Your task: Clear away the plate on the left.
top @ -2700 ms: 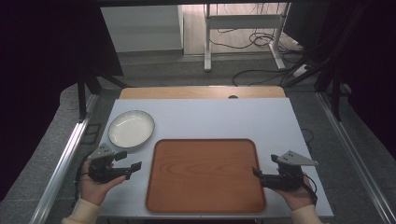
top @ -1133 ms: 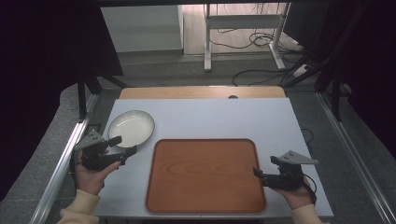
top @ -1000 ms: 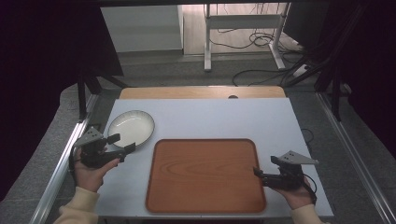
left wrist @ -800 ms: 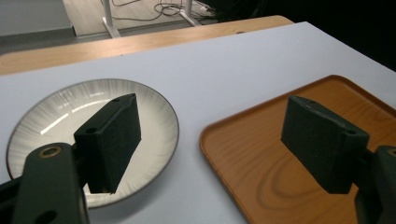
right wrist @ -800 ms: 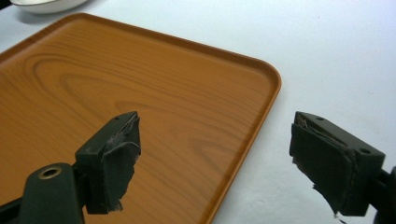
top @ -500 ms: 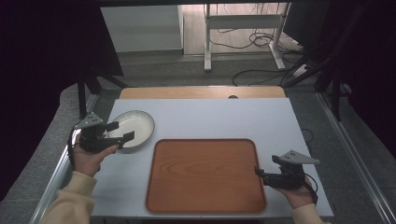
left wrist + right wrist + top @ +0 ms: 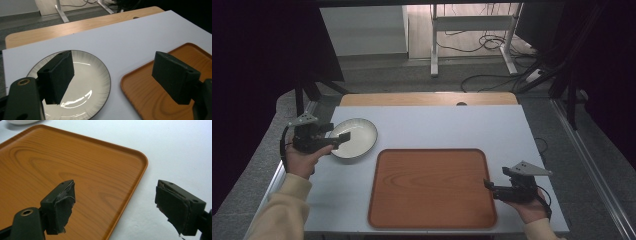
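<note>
While the right claw (image 7: pixel 490 187) rests released at the wooden tray's (image 7: pixel 432 187) right edge, the left claw (image 7: pixel 341 139) is the nearer, jaws spread and empty, one over the white plate (image 7: pixel 357 137), which lies on the bench (image 7: pixel 447 127) left of the tray. Whether that jaw touches the plate's near rim cannot be made out.

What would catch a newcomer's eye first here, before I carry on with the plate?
The big wooden tray lies empty at the middle of the white table, nearest the person. Next, the white plate with a dark rim sits at the table's far left, and the left gripper hangs over its near edge, jaws open. The right gripper waits, open, at the tray's right edge.
</note>
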`<state>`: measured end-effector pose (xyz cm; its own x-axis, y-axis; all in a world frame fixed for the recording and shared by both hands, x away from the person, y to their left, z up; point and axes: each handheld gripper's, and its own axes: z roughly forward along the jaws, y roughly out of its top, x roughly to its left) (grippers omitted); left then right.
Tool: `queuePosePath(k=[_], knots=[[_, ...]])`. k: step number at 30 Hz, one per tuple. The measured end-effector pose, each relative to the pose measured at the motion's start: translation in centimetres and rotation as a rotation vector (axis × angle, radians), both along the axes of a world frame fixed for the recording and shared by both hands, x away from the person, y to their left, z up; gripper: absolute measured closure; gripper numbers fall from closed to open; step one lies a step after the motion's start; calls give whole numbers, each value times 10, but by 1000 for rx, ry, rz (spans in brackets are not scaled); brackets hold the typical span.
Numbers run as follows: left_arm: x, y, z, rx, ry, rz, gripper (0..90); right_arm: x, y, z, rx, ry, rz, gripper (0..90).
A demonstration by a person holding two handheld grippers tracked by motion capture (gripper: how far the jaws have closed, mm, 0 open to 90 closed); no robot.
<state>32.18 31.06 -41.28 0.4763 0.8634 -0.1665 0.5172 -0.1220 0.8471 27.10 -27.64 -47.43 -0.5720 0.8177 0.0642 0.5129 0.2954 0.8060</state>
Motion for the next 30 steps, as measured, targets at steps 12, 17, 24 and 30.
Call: queuePosePath(k=[12, 17, 24, 30], knots=[[22, 18, 2, 21, 36, 38, 213, 0, 0, 0, -3, 2, 4, 169], [34, 24, 0, 27, 52, 50, 219, 0, 0, -1, -4, 5, 1, 169], [51, 35, -11, 31, 87, 84, 240, 0, 1, -1, -6, 3, 3, 170], [64, 48, -26, 15, 120, 125, 247, 0, 1, -2, -9, 9, 3, 172]])
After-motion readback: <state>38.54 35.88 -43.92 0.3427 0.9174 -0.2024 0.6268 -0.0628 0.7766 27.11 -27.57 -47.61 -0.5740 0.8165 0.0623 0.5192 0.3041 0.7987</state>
